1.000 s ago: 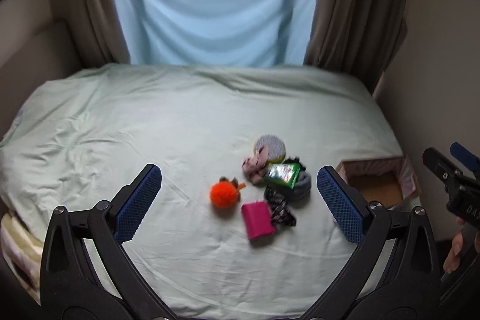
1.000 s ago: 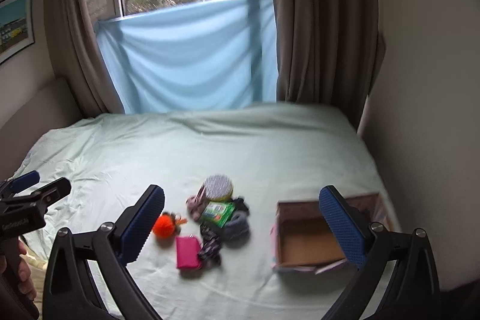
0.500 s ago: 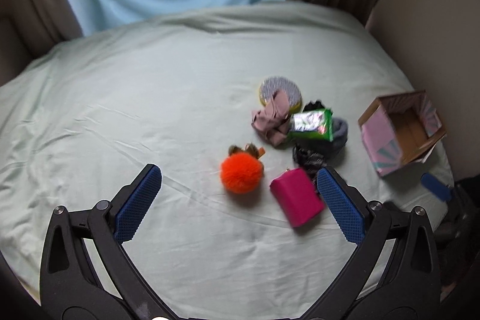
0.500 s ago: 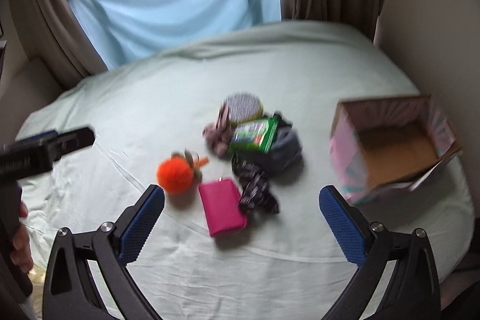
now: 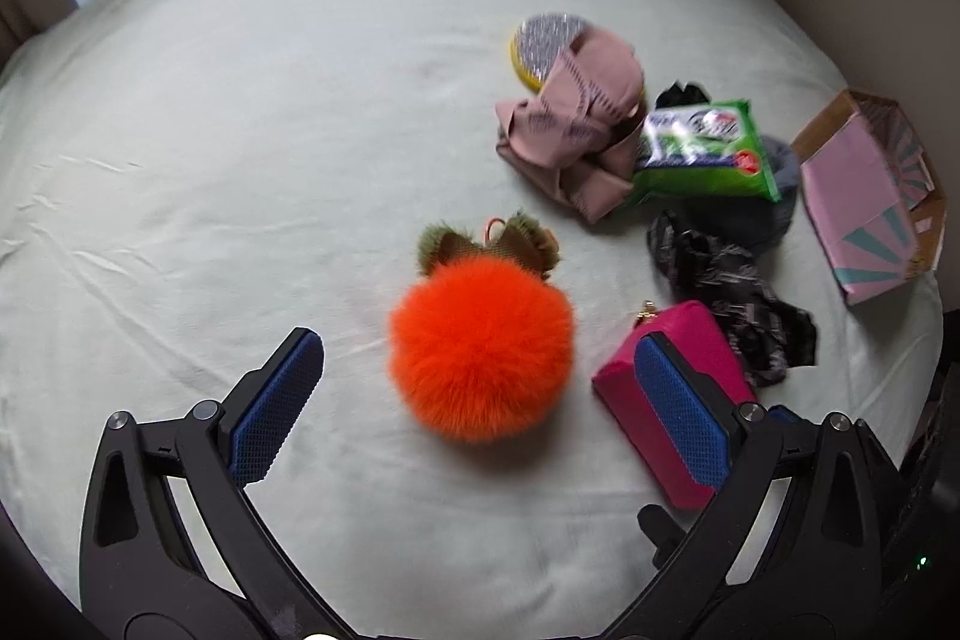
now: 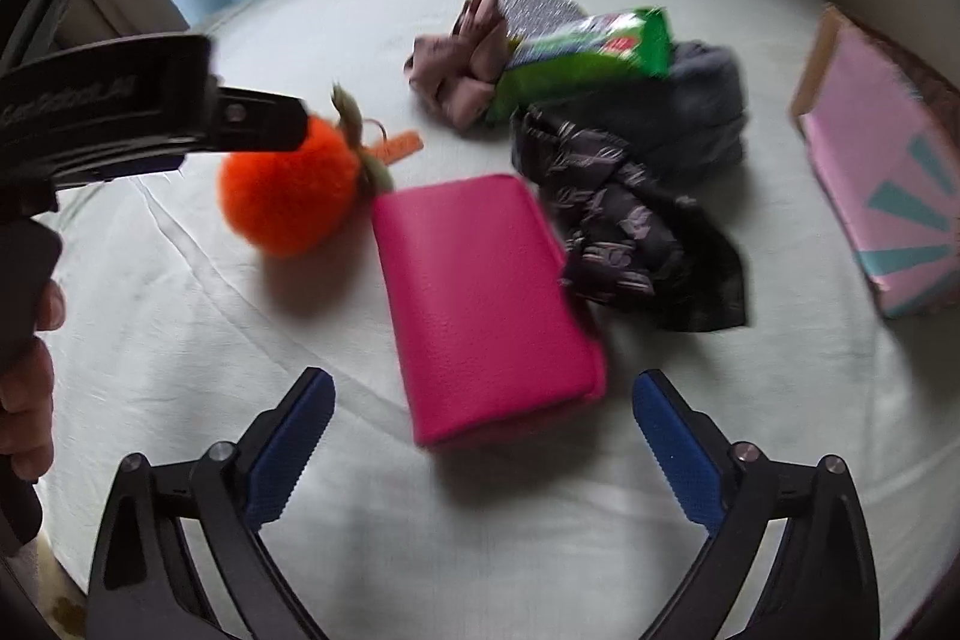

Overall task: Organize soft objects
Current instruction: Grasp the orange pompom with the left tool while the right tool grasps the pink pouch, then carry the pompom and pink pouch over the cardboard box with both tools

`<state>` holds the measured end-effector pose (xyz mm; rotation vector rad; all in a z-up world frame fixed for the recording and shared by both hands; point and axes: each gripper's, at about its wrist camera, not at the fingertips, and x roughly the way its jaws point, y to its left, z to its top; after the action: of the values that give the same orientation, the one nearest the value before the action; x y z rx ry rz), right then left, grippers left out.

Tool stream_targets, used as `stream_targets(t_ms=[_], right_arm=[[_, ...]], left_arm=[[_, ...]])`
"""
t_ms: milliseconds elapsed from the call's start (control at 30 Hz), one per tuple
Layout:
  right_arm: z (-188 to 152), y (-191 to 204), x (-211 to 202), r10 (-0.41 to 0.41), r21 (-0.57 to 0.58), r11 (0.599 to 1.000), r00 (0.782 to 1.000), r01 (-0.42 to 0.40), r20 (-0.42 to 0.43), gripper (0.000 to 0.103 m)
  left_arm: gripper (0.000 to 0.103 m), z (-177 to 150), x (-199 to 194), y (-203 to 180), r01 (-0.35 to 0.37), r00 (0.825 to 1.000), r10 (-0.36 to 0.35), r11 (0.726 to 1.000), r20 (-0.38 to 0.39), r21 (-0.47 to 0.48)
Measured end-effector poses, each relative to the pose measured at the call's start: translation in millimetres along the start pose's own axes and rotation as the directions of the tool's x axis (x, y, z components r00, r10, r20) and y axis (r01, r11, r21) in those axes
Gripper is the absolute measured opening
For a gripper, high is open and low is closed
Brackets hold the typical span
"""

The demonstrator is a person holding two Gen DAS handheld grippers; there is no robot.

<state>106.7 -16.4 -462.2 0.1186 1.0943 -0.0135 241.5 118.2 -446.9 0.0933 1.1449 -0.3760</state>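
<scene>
bed: pale green sheet, wrinkled, everything lies on it
box: pink cardboard with teal rays, far right edge of the bed, open, tipped on its side
left gripper: spread wide, nothing pinched, orange pompom between its fingers, right finger in front of the wallet
right gripper: spread wide, empty, near end of the pink wallet between its fingers
pink wallet: flat, just right of the pompom, touching the dark patterned cloth
orange pompom: fluffy, green leaves on top
dark patterned cloth: crumpled, between wallet and box
mauve cloth: bunched, against the green packet
green packet: on a grey cloth
round sponge: partly under the mauve cloth
</scene>
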Motion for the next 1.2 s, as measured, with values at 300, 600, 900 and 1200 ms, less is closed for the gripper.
stream_targets(t_ms=[300, 600, 900, 1200], right_arm=[[19, 10, 30, -0.034, -0.149, 0.988, 0.998, 0.04, 0.045, 0.087], [23, 10, 35, -0.054, -0.177, 0.982, 0.998, 0.061, 0.043, 0.064], [27, 8, 25, -0.042, -0.142, 0.989, 0.998, 0.048, 0.043, 0.052], [21, 23, -15, -0.005, -0.153, 0.988, 0.998, 0.016, 0.069, 0.051]], left_arm=[[0.094, 4, 48, 3, 0.004, 0.998, -0.004, 1.0, -0.062, 0.002], [0.037, 13, 65, 7, 0.003, 0.997, -0.004, 1.0, -0.078, -0.022], [0.034, 15, 33, 11, 0.002, 0.999, -0.004, 0.999, -0.043, -0.049], [0.034, 4, -25, 9, -0.02, 1.0, 0.02, 0.996, 0.002, -0.089]])
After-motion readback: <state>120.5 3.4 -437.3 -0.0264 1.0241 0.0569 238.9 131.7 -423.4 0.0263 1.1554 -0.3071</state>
